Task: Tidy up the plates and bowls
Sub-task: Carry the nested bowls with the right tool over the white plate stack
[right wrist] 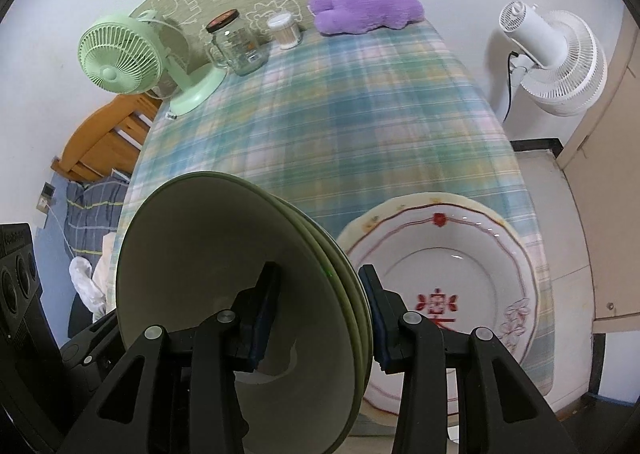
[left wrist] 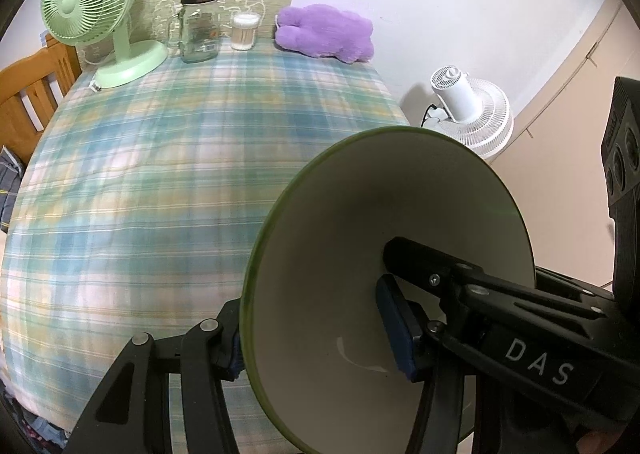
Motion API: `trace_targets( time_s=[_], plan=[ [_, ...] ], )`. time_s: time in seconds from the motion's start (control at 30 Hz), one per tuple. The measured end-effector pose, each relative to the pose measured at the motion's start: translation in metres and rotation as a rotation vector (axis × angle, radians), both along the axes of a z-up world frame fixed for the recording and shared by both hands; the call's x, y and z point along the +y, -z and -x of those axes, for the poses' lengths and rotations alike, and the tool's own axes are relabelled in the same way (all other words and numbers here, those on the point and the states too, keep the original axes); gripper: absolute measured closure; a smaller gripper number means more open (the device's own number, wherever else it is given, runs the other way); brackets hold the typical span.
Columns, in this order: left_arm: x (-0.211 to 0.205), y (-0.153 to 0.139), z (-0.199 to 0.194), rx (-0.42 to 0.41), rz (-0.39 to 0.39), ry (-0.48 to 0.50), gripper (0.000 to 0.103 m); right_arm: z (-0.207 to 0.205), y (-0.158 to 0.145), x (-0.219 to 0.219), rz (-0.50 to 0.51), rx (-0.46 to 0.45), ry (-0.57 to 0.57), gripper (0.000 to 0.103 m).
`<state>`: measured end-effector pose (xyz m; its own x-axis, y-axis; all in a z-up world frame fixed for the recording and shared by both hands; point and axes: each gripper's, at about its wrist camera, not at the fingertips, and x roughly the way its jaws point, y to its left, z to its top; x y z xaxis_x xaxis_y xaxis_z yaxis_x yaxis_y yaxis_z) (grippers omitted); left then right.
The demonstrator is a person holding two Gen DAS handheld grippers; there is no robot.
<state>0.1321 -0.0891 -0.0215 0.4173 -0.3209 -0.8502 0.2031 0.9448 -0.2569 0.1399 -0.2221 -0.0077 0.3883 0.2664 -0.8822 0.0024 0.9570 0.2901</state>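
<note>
We carry stack of green bowls [right wrist: 240,274] between both tools, above plaid counter [left wrist: 160,174]. Left tool [left wrist: 316,338] clamped on one side of stack rim, one pad inside, one outside. Right tool [right wrist: 316,318] clamped on opposite rim, three nested rims showing between pads. Patterned plate [right wrist: 440,254] lies on counter just beside stack, near edge. Step, we judge: transport of bowls. Next calls for both tools moving level together, lowering stack onto bare counter, then releasing.
</note>
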Motion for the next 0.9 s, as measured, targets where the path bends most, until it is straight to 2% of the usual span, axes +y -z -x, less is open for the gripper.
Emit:
trace_targets(
  time_s=[0.5,0.9],
  plan=[
    [-0.061,0.014,-0.005,0.030,0.010,-0.017,0.047,-0.006,0.013,-0.062,0.011,0.027,-0.014,0.060],
    [-0.093,0.038,-0.011,0.106,0.030,-0.046,0.047,-0.018,0.037,-0.092,0.030,0.095,-0.034,0.060]
  ],
)
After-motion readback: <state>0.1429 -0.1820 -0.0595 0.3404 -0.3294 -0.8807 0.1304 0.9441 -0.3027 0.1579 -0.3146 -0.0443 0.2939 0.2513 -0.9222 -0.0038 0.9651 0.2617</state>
